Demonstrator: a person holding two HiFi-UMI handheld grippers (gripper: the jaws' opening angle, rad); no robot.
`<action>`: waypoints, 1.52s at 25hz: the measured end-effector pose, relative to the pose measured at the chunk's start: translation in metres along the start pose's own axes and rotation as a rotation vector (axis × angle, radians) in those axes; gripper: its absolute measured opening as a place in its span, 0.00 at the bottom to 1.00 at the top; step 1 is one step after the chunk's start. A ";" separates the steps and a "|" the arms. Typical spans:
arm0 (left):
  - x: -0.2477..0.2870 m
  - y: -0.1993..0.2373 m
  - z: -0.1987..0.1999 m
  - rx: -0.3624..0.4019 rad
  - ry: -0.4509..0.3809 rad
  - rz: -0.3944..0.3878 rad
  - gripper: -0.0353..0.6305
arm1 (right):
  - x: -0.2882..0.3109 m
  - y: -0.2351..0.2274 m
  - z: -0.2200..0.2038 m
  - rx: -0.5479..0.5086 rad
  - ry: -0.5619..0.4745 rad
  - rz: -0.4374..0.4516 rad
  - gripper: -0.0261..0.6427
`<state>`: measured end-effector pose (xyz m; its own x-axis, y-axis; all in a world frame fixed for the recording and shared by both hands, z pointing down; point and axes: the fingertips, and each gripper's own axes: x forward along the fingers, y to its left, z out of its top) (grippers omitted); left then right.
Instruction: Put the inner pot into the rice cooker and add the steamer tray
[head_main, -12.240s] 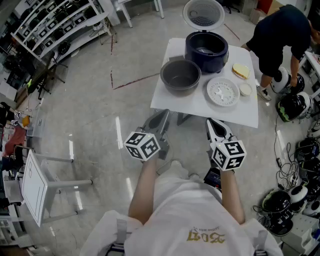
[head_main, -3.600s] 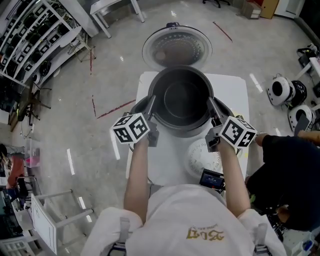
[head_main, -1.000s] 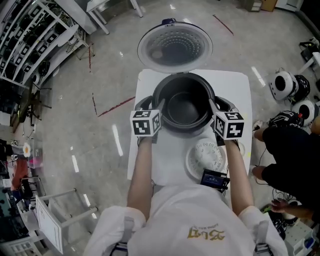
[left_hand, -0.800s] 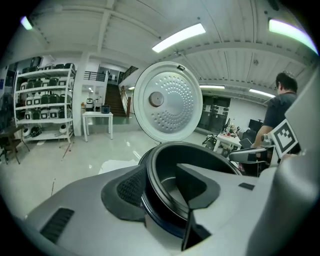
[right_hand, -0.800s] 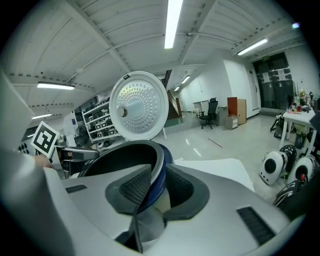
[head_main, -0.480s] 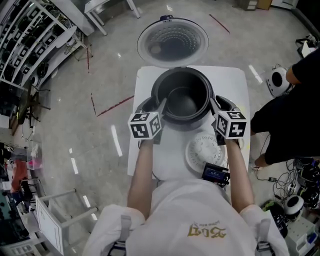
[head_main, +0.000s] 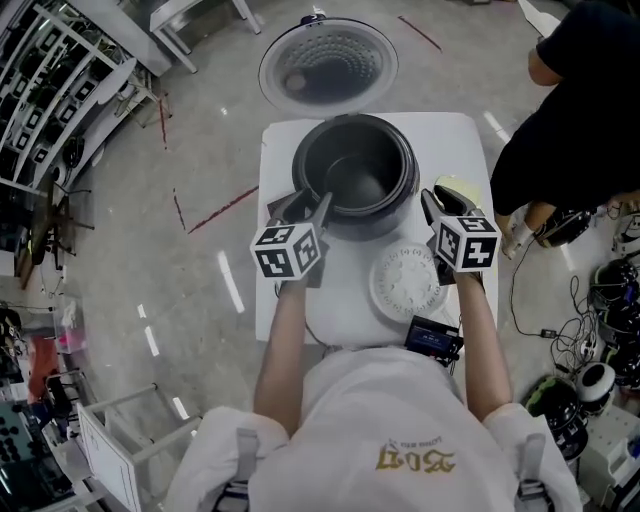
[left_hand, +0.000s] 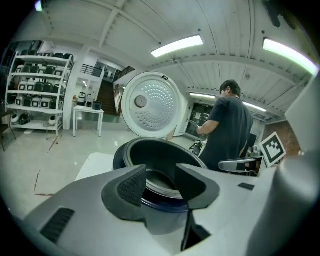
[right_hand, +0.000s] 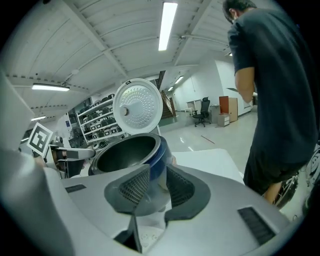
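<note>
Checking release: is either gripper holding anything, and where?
Nothing held. The left gripper, jaws just closing, and right gripper, jaws just opening, are both empty.

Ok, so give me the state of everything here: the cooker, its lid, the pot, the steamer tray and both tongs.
Rice cooker: on the table, open.
Lid: swung up and back.
Inner pot: seated in the cooker, empty.
Steamer tray: flat on the table beside the cooker, not yet in.
Left tongs: open, just been closing a little, nothing between them.
Right tongs: open, just been opening, nothing gripped.
</note>
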<state>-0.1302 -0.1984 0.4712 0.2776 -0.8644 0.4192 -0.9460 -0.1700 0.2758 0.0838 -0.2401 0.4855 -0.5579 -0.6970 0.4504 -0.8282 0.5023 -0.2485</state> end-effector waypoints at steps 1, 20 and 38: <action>-0.002 -0.002 -0.002 0.004 -0.003 -0.005 0.35 | -0.005 0.000 -0.004 0.005 0.001 -0.007 0.21; -0.024 -0.036 -0.069 -0.006 0.077 -0.076 0.33 | -0.062 -0.014 -0.074 0.088 0.050 -0.081 0.23; 0.004 -0.063 -0.191 -0.021 0.365 -0.176 0.34 | -0.105 -0.034 -0.188 0.201 0.197 -0.164 0.23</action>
<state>-0.0379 -0.1008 0.6205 0.4793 -0.5979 0.6425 -0.8764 -0.2871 0.3866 0.1804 -0.0877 0.6081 -0.4112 -0.6382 0.6509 -0.9112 0.2664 -0.3144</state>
